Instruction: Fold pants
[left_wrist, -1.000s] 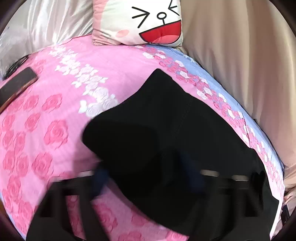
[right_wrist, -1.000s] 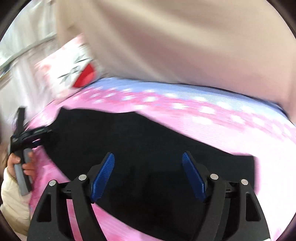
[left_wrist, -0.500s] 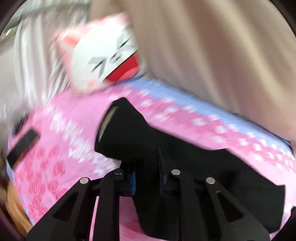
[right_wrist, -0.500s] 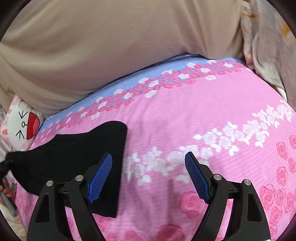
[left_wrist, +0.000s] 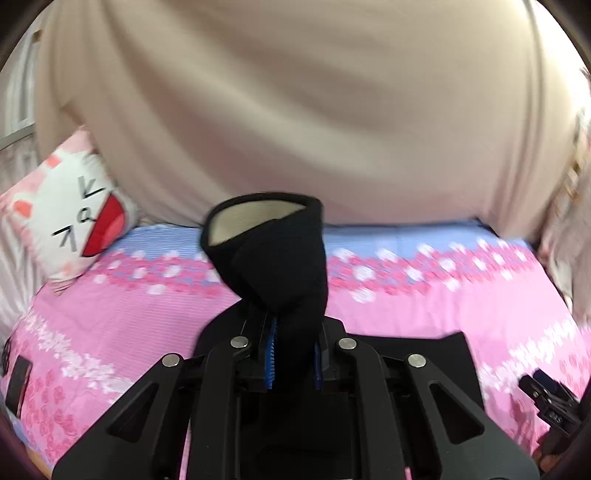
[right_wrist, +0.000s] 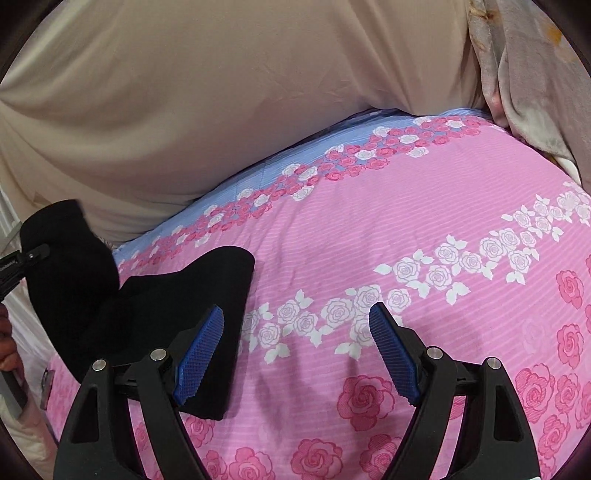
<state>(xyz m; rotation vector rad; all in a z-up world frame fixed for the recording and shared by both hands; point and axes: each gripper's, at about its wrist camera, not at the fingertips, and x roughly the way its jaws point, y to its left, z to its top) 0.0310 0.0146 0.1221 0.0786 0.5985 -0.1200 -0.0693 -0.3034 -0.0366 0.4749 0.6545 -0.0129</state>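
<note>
The black pants (left_wrist: 280, 266) lie on a pink rose-print bed sheet (left_wrist: 110, 317). My left gripper (left_wrist: 291, 354) is shut on one end of the pants and holds it raised, so the cloth stands up with an open hem at the top. In the right wrist view the pants (right_wrist: 184, 295) lie at the left, with the raised part held by the left gripper (right_wrist: 26, 258) at the left edge. My right gripper (right_wrist: 295, 354) is open and empty over the sheet (right_wrist: 406, 221), its left finger above the pants' near corner.
A cartoon-face pillow (left_wrist: 74, 221) leans at the bed's far left. A beige curtain (left_wrist: 295, 110) hangs behind the bed. A dark phone (left_wrist: 18, 380) lies at the left edge. A grey blanket (right_wrist: 524, 74) hangs at the far right.
My left gripper closed on the pants and lifted their end up off the bed, swinging toward the curtain. My right gripper swung right, off the pants, and stayed open.
</note>
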